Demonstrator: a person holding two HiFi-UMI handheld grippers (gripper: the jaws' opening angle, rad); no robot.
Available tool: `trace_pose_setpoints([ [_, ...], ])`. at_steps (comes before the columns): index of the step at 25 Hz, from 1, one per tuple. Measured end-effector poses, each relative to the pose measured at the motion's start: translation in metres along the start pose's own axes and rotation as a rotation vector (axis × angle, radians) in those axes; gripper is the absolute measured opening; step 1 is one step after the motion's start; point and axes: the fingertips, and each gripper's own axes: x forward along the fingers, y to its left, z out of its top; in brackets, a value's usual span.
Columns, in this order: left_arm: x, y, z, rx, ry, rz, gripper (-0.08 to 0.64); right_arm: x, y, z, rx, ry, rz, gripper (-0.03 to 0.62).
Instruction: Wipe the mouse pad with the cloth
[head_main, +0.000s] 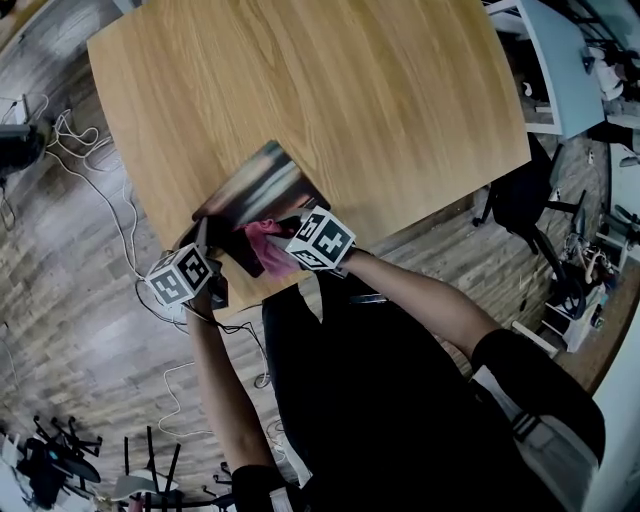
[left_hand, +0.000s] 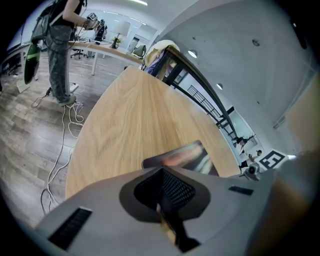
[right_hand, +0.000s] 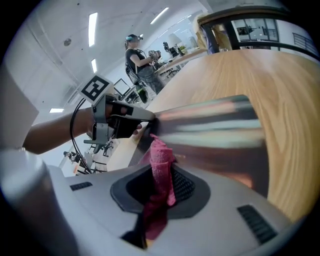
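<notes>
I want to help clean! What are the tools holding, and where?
The right tool pinches the pink cloth at its bunched middle; the left tool pinches the mouse pad by its near corner.

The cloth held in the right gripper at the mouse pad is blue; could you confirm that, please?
Not quite: the cloth is pink, not blue, as the right gripper view shows. It is indeed held in the right gripper at the mouse pad.
</notes>
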Motion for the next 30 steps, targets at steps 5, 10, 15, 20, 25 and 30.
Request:
trace_pose_setpoints([
  [5, -0.001, -0.001, 0.0, 0.009, -0.002, 0.016, 0.023, -0.024, -0.03, -0.005, 0.027, -0.015, -0.043, 0.066],
  [10, -0.001, 0.0, -0.002, -0.025, -0.016, 0.025, 0.023, -0.047, -0.06, -0.012, 0.061, -0.033, -0.092, 0.066],
  [15, -0.002, 0.003, 0.002, -0.044, -0.028, 0.05, 0.023, -0.063, -0.083, -0.011, 0.084, -0.052, -0.125, 0.066],
  [20, -0.002, 0.011, -0.003, -0.052, -0.03, 0.112, 0.023, -0.079, -0.105, -0.019, 0.115, -0.074, -0.171, 0.067],
  [25, -0.002, 0.007, 0.0, -0.095, -0.04, 0.101, 0.023, -0.102, -0.134, -0.023, 0.185, -0.126, -0.252, 0.067],
  [30, 0.001, 0.006, 0.001, -0.107, -0.046, 0.124, 0.023, -0.135, -0.149, -0.016, 0.236, -0.23, -0.297, 0.066],
])
